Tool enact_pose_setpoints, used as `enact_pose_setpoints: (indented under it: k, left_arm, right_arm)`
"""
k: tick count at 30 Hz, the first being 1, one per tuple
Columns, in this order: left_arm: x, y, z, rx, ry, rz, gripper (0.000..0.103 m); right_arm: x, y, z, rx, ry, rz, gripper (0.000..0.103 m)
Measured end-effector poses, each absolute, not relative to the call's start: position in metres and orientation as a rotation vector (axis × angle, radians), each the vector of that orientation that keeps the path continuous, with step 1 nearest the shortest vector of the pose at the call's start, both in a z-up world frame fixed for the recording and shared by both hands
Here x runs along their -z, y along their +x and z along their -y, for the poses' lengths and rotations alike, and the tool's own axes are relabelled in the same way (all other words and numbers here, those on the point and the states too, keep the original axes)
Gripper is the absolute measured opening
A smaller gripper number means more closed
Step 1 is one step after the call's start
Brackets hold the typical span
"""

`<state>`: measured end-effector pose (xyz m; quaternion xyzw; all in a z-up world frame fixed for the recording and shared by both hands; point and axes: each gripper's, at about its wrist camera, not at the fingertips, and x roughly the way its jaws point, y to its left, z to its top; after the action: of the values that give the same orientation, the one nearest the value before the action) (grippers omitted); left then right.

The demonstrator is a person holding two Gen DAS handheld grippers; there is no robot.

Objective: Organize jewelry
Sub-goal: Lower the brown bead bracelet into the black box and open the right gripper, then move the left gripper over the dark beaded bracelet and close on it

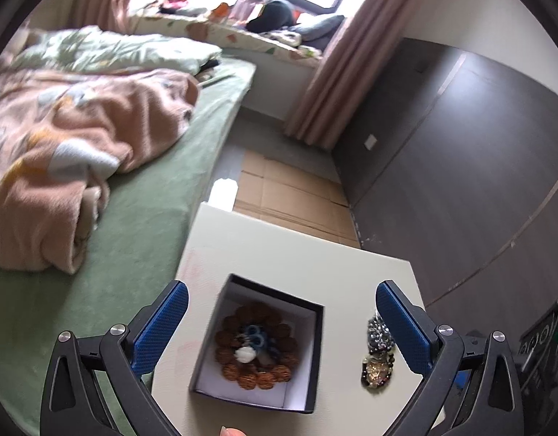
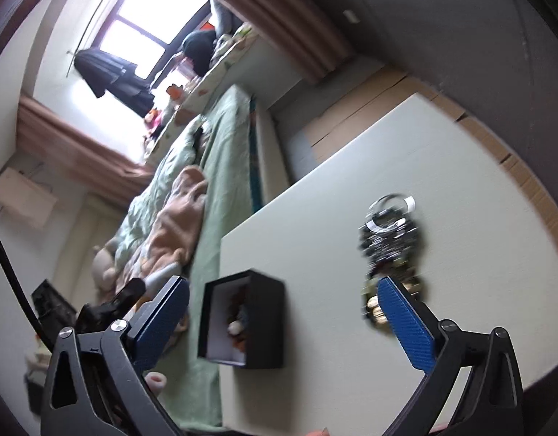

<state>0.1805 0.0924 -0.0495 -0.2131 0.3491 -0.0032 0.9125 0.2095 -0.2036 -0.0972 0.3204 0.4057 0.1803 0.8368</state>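
A small black box (image 1: pixel 317 330) with a white lining stands on the white table (image 1: pixel 279 261). Inside it lie a brown bead bracelet (image 1: pixel 228 341), a blue beaded piece (image 1: pixel 255 332) and a white piece (image 1: pixel 245 354). My left gripper (image 1: pixel 282 321) hovers over the box, open, its blue pads either side of it and touching nothing. To the box's right lies a pile of jewelry (image 1: pixel 379 348), silver-grey on top, gold and dark beads below. In the right wrist view the same box (image 2: pixel 264 319) and pile (image 2: pixel 388 247) with a clear bangle (image 2: pixel 389 214) show; my right gripper (image 2: pixel 282 321) is open and empty.
A bed with green sheet (image 1: pixel 144 218) and pink blanket (image 1: pixel 79 152) adjoins the table's left edge. Flattened cardboard (image 1: pixel 290 192) covers the floor beyond the table. A dark wall panel (image 1: pixel 460 167) stands at right. A fingertip (image 1: pixel 232 431) shows at the bottom edge.
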Motion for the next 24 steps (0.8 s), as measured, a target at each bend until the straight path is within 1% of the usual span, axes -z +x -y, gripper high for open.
enact_pose_setpoints:
  k: [8, 15, 21, 24]
  left_arm:
    - [0.051, 0.184, -0.049, 0.114, -0.324, -0.742, 0.103]
    - [0.057, 0.184, -0.008, 0.22, -0.254, -0.792, 0.103]
    - [0.062, 0.189, 0.028, 0.228, -0.127, -0.843, 0.103]
    - [0.056, 0.192, 0.038, 0.219, -0.057, -0.837, 0.103]
  right_arm:
    - [0.104, 0.204, 0.248, -0.282, 0.679, -0.856, 0.103]
    - [0.109, 0.202, 0.27, -0.167, 0.637, -0.904, 0.103]
    - [0.113, 0.2, 0.285, -0.099, 0.607, -0.934, 0.103]
    - [0.12, 0.204, 0.291, -0.073, 0.616, -0.966, 0.103]
